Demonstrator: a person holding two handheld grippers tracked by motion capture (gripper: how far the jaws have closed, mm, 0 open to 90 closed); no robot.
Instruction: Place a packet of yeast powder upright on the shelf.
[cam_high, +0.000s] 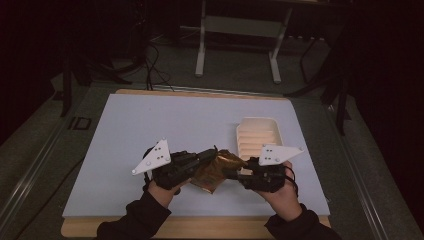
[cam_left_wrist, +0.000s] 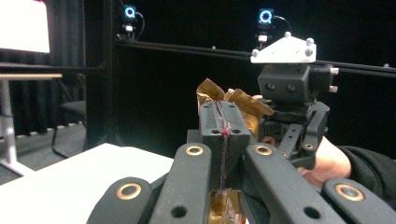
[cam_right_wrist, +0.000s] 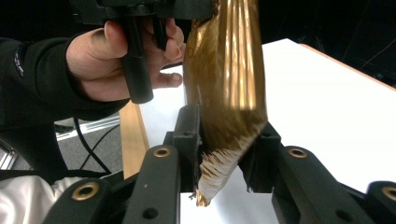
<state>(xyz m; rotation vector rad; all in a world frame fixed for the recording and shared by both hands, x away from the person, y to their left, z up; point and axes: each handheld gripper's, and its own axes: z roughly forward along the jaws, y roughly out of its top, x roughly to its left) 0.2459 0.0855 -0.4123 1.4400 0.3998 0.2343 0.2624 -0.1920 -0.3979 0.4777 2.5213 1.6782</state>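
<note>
Holding a crinkled gold foil packet (cam_high: 216, 171) up between them, both hands work just above the near edge of the white table (cam_high: 150, 130). The left gripper (cam_high: 202, 156) has its jaws pressed together on one edge of the packet; in the left gripper view a thin seam of it shows pinched between them. The right gripper (cam_high: 231, 173) pinches the opposite end, where the right gripper view shows the serrated sealed edge (cam_right_wrist: 217, 170) caught between its jaws. Just behind, a pale ridged tray (cam_high: 257, 136) sits bare on the table. I would judge the grasping done and the packet not yet torn open: the foil looks whole, so the pull apart and any emptying into the tray seem left to do.
</note>
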